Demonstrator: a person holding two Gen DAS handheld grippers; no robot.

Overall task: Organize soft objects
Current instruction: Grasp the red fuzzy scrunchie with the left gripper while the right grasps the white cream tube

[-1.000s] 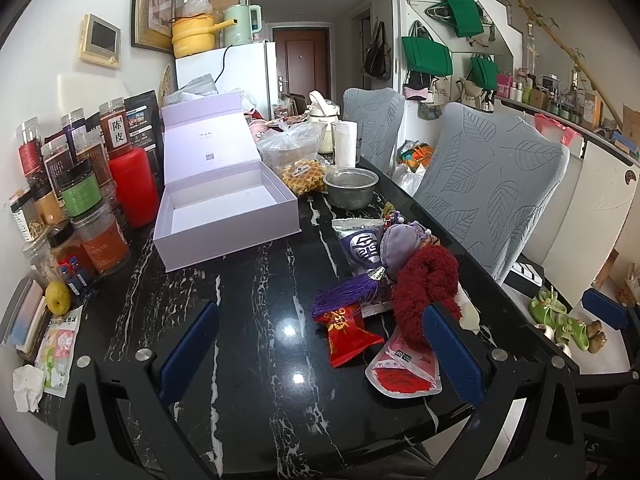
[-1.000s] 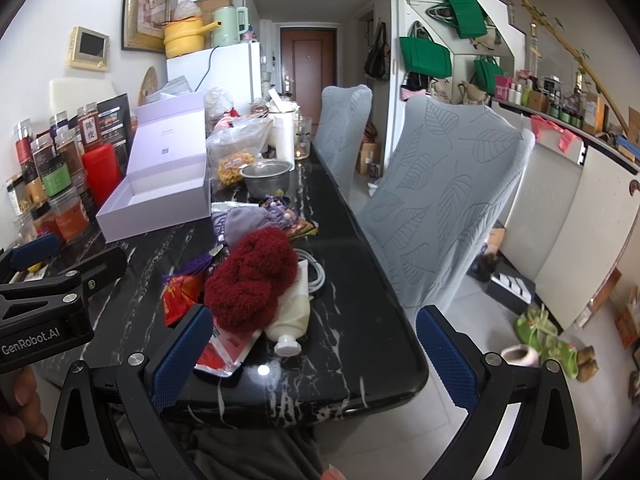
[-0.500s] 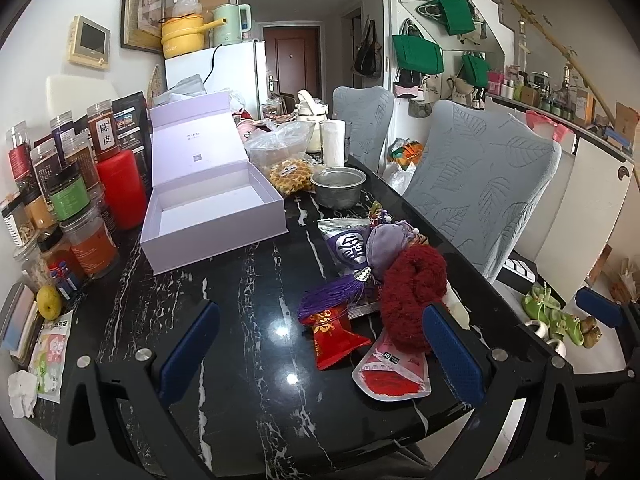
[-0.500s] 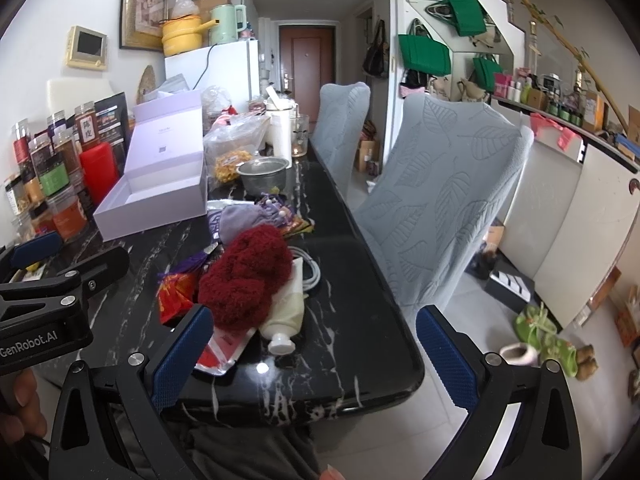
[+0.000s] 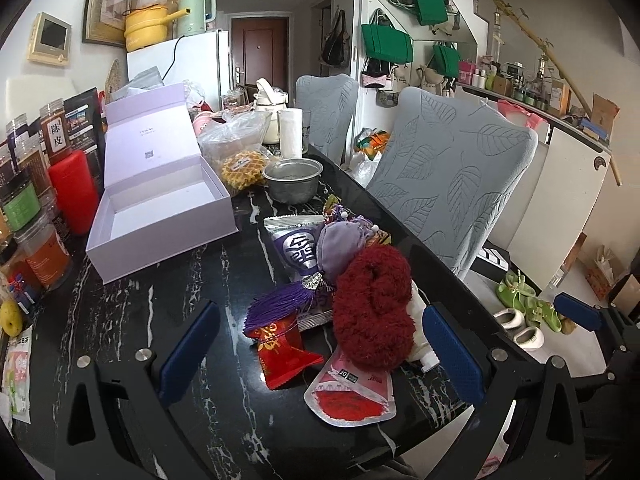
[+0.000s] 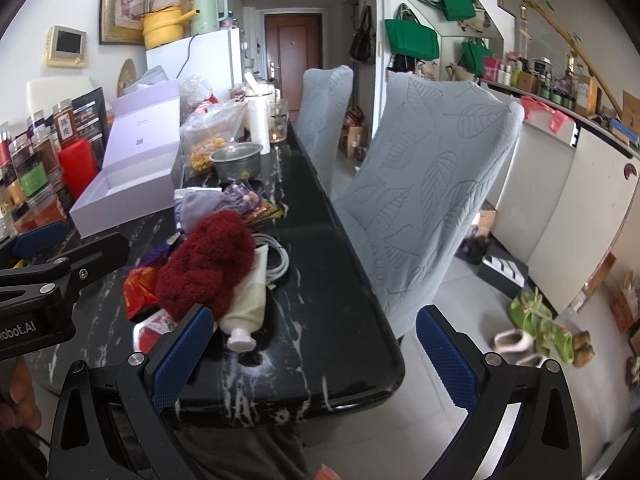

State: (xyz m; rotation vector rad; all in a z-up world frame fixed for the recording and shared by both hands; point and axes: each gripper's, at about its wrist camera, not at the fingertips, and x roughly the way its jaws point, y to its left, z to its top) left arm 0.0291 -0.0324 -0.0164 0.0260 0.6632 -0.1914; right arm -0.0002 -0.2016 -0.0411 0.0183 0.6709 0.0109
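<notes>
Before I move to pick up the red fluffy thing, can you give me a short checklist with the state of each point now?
1. Left tongs open and holding nothing: ok.
2. Right tongs open and holding nothing: ok.
3. Red fluffy piece free on top: ok, nothing lies on it.
4. Nothing would be dragged along: not ok. It rests on the cream tube and the red-and-white pouch, and touches the purple pouch.
5. Lilac box open with room inside: ok, lid up, inside bare.
6. Path to the box clear: ok, bare black table lies between.
</notes>
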